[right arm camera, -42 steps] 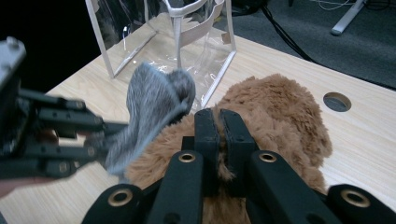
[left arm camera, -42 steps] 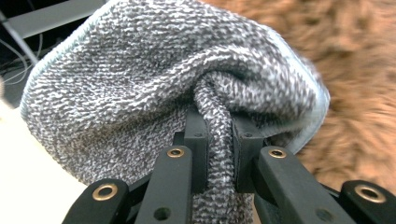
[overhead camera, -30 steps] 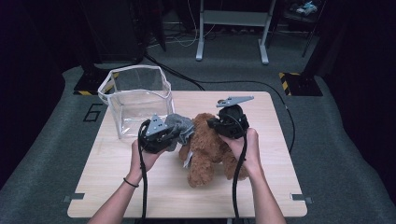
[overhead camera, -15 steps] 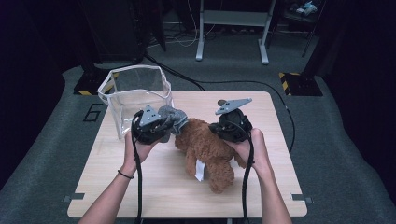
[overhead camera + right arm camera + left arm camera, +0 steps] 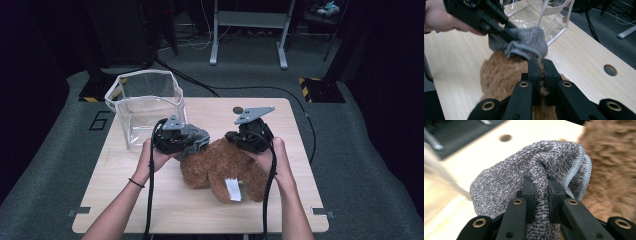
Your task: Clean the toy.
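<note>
On the bench (image 5: 150, 200), seen from the high view, my left gripper (image 5: 187, 141) pinches a grey sock (image 5: 197, 137) at the brown plush toy (image 5: 220, 165), with the clear bag (image 5: 145, 102) at eleven o'clock. My left gripper view shows the fingers (image 5: 529, 195) clamped on a fold of sock. My right gripper view shows my right gripper (image 5: 541, 72) closed on the toy's fur, the sock at twelve o'clock.

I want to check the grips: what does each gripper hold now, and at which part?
The left gripper pinches a bunched fold of the grey knitted cloth. The right gripper is shut on the brown plush toy's fur, near the cloth.
</note>
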`<state>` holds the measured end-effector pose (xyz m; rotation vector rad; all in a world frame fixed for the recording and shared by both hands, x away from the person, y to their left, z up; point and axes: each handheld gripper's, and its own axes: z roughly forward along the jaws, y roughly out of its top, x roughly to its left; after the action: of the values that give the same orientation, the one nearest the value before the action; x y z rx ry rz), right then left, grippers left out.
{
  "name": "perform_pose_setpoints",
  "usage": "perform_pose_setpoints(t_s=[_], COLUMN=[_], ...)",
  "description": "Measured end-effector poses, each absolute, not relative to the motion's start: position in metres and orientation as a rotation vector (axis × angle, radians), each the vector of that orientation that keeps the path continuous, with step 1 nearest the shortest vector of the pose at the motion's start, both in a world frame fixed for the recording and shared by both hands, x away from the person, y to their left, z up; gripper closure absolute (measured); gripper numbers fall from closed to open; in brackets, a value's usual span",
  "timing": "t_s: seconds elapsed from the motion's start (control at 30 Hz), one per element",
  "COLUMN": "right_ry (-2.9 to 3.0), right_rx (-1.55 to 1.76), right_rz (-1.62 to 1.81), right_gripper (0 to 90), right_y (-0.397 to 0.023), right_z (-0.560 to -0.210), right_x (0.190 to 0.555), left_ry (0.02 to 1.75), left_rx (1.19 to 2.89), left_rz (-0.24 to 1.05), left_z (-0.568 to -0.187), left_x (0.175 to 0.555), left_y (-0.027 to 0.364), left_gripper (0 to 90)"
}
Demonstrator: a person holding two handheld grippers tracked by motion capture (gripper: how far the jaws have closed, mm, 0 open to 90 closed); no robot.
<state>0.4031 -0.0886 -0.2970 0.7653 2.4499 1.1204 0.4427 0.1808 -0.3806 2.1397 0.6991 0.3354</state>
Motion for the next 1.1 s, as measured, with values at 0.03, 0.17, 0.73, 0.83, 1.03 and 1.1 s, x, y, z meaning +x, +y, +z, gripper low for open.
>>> perform_pose_setpoints(t_s=[0.03,0.17,0.73,0.83,1.03,1.1], right_ry=[2.438,2.400,2.347,2.382,2.406,2.413], right_rx=[0.760,0.773,0.812,0.763,0.743,0.741], right_rz=[1.130,1.167,1.253,1.267,1.262,1.266], right_gripper=[86.7,86.8,87.0,87.0,87.0,86.9], right_y=[-0.090,-0.094,-0.097,-0.094,-0.086,-0.085], right_z=[-0.297,-0.298,-0.314,-0.317,-0.321,-0.323], right_x=[0.404,0.408,0.413,0.412,0.413,0.414], left_ry=[0.692,0.665,0.557,0.643,0.670,0.664], left_rx=[2.141,2.108,2.020,1.910,1.996,2.010], left_rz=[0.307,0.204,0.066,0.107,0.068,0.028], left_z=[-0.382,-0.388,-0.390,-0.378,-0.373,-0.375], left_x=[0.442,0.438,0.427,0.442,0.472,0.475], left_y=[0.180,0.177,0.163,0.167,0.153,0.152], left_gripper=[79.8,79.8,79.3,79.3,79.8,80.2])
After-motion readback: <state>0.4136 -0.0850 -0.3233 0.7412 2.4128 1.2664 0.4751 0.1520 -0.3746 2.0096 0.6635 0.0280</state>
